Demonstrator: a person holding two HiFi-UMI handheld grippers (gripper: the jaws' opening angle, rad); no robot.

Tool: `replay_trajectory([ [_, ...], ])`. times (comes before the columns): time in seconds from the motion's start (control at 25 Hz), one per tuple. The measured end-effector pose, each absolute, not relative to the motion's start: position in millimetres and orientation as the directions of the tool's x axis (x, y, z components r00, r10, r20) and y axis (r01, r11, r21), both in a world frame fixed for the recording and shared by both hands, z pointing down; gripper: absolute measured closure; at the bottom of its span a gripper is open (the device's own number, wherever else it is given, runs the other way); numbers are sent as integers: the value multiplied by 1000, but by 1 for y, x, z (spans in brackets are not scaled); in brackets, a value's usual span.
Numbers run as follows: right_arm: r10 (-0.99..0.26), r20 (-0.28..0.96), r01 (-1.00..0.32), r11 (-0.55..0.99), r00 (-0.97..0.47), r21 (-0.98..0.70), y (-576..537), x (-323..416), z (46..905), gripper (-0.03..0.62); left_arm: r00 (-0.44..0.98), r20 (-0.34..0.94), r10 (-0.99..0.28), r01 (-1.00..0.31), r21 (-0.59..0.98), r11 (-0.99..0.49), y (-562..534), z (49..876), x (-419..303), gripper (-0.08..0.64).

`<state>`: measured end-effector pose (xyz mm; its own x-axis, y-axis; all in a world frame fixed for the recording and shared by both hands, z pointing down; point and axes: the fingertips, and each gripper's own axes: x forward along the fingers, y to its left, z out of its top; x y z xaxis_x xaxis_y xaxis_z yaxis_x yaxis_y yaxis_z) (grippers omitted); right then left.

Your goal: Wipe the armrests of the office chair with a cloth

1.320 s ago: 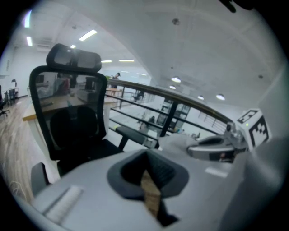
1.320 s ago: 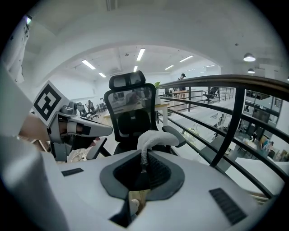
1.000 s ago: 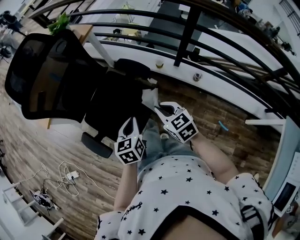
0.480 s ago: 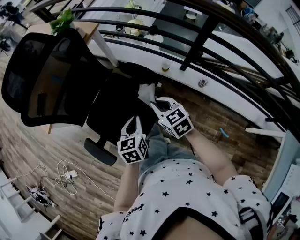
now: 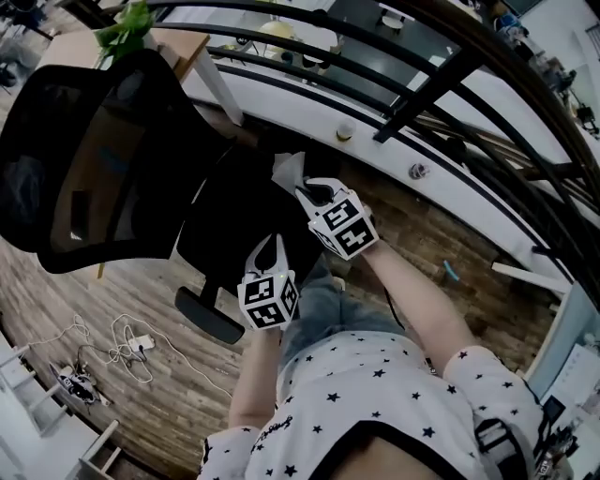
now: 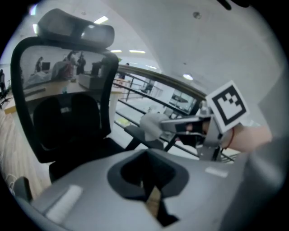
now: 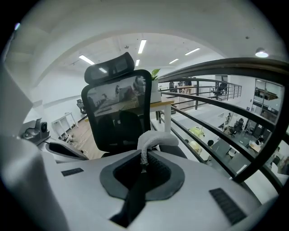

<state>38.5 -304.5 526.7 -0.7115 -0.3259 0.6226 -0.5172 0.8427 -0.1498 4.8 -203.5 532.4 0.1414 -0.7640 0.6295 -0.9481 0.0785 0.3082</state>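
Observation:
The black office chair, its mesh back (image 5: pixel 89 159) at the left, stands in front of me in the head view. My right gripper (image 5: pixel 309 190) is shut on a white cloth (image 5: pixel 289 170) and holds it on the far armrest (image 6: pixel 141 136), close to the railing. The right gripper view has the cloth (image 7: pixel 156 140) bunched at my jaw tips (image 7: pixel 143 163), with the chair back (image 7: pixel 118 113) behind it. My left gripper (image 5: pixel 269 247) hovers shut and empty over the seat (image 5: pixel 234 220). The near armrest (image 5: pixel 211 315) juts out to its left.
A black metal railing (image 5: pixel 403 103) curves just beyond the chair over a white ledge. Cables and a power strip (image 5: pixel 127 352) lie on the wooden floor at the left. A small blue item (image 5: pixel 451 272) lies on the floor at the right. A plant (image 5: pixel 127 23) stands behind the chair.
My right gripper has carried the cloth a little farther away along the far armrest, toward the railing. The left gripper has hardly moved.

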Motion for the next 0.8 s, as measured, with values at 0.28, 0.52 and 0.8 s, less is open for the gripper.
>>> replay_trajectory([
  [0.28,-292,650,-499,852,-702,-156,-338,4,553,565,142,646,-750,-943,319,96,-228,551,-17,556],
  [0.52,-273,667,-483,863,-694,-149,-362,-24,573,565,140,664,-734,-942,319,108,-240,567,-30,556],
  [0.8,-263,679,-485,861,-685,-155,-393,-56,596,565,138,684,-716,-936,327,132,-251,586,-47,555],
])
